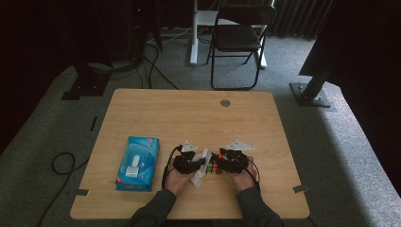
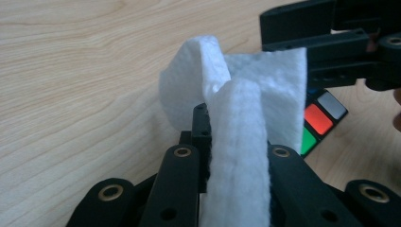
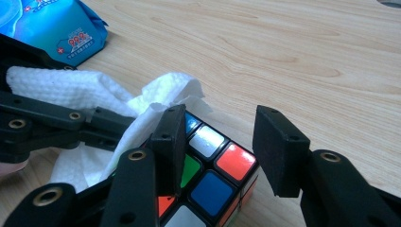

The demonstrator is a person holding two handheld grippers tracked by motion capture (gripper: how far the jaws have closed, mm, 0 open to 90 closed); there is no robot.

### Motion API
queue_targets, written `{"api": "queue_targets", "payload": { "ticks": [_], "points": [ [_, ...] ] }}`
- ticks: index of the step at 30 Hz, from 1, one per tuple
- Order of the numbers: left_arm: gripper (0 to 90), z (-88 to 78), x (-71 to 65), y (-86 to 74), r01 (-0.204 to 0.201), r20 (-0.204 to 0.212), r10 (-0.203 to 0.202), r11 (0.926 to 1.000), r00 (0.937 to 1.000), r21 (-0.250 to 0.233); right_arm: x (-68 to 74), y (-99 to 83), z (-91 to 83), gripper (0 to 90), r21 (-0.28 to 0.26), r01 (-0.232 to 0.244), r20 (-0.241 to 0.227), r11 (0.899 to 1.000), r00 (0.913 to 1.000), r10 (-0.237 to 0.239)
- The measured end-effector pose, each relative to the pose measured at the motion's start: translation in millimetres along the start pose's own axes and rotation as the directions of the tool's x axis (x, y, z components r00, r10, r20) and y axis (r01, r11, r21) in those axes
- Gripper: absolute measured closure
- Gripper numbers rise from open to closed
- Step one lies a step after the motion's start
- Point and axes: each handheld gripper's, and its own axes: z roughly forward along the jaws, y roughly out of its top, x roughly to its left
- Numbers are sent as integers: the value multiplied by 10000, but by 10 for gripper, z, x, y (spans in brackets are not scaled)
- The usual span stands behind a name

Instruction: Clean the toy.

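So the puzzle cube (image 3: 208, 175) sits on the counter (image 1: 189, 113) near the front edge, a bit right of the middle, and my right tongs (image 3: 220, 146) are straddling it: jaws parted, one on each side, pads not pressing that I can see, so it's not really gripped. The wet wipe (image 2: 236, 123) is pinched tight in my left tongs (image 2: 231, 142), which are closed on it, and it hangs just left of the cube, touching or nearly so. So the cube lies right of the wipe, and the left hand is the one that has to sweep rightward. The blue wipes pack (image 1: 137, 163) is off toward the left edge.
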Motion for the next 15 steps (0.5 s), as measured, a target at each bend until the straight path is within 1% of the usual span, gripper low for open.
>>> {"api": "queue_targets", "payload": {
  "ticks": [1,2,3,4,5,7,8,11,12,15],
  "points": [
    [822,-2,4,1,52,0,-52,10000,10000,-33,-5,3,-5,546,30,-98,-37,9999,9999,98],
    [823,-2,4,1,52,0,-52,10000,10000,-33,-5,3,-5,546,30,-98,-37,9999,9999,98],
    [823,-14,14,10,127,0,-127,9998,9999,-133,-11,4,-10,544,42,-152,-59,9999,9999,152],
    [823,-14,14,10,127,0,-127,9998,9999,-133,-27,5,-41,542,-10,-349,-47,9994,9994,349],
    [823,-21,17,17,124,0,-124,9998,9999,-173,-27,5,-41,542,-10,-349,-47,9994,9994,349],
    [824,-39,21,35,129,-33,-130,9996,9999,-260,-65,8,-87,548,-109,-564,117,9983,9983,566],
    [824,-45,26,40,138,-38,-139,9995,9999,-293,-74,7,-96,558,-72,-659,140,9978,9977,660],
    [824,-59,32,53,162,-63,-165,9992,9998,-354,-87,-10,-94,574,171,-740,140,9971,9972,738],
    [824,-68,33,68,207,-34,-209,9990,9998,-385,-85,-13,-93,578,174,-821,99,9965,9966,819],
    [824,-74,22,91,217,11,-216,9984,9998,-516,-80,0,-97,595,288,-863,108,9959,9962,860]
  ]
}}
